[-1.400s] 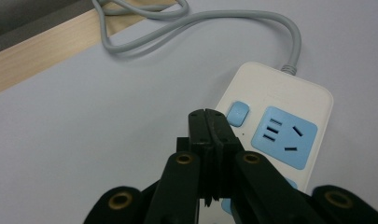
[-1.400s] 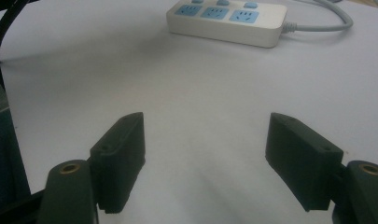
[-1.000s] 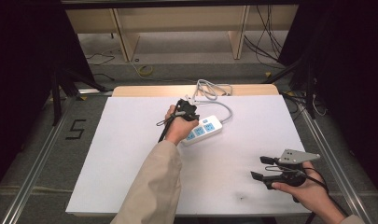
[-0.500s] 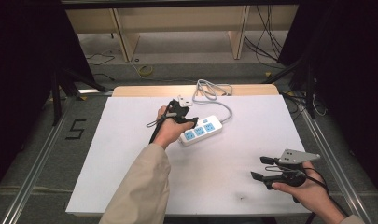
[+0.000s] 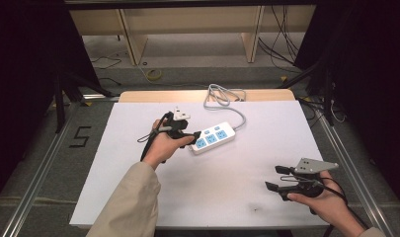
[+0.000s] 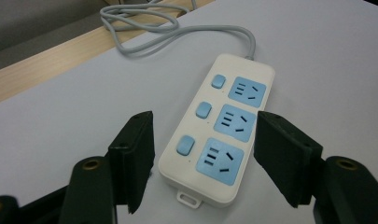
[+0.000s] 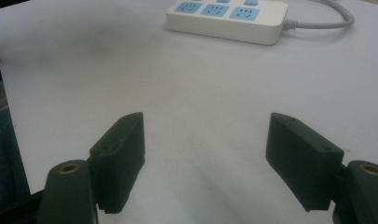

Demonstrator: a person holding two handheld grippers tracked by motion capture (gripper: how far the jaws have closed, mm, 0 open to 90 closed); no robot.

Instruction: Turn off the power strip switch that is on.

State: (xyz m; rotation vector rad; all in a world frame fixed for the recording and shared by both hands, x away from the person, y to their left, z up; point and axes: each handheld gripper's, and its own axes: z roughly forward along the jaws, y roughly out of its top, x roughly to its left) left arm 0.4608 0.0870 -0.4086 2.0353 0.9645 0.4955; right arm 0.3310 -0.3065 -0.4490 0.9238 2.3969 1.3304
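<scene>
Power strip: a white power strip (image 5: 213,138) with three blue sockets and three blue switches lies flat on the white table sheet (image 5: 138,197), near the middle, a little toward the far edge.
Cord: its grey cable (image 5: 226,98) leaves the far end and loops in a loose coil at the wooden table edge (image 5: 138,96) beyond the sheet.
Left gripper: the left gripper (image 5: 191,137) sits at the near-left end of the strip; its jaws have just been opening and stand released.
Left gripper view: the near end of the strip (image 6: 224,135) lies between and beyond the two black jaws, which flank it with a gap on each side; neither pad seems to press on it, though the contact under the left jaw is hard to read.
Left hand: the left hand (image 5: 163,148) grips the tool body, sleeve coming in from the bottom.
Right gripper: the right gripper (image 5: 274,177) hovers near the front right of the sheet, well apart from the strip, jaws spread wide with nothing between them.
Right gripper view: bare sheet lies between the jaws, the strip (image 7: 226,16) far ahead.
</scene>
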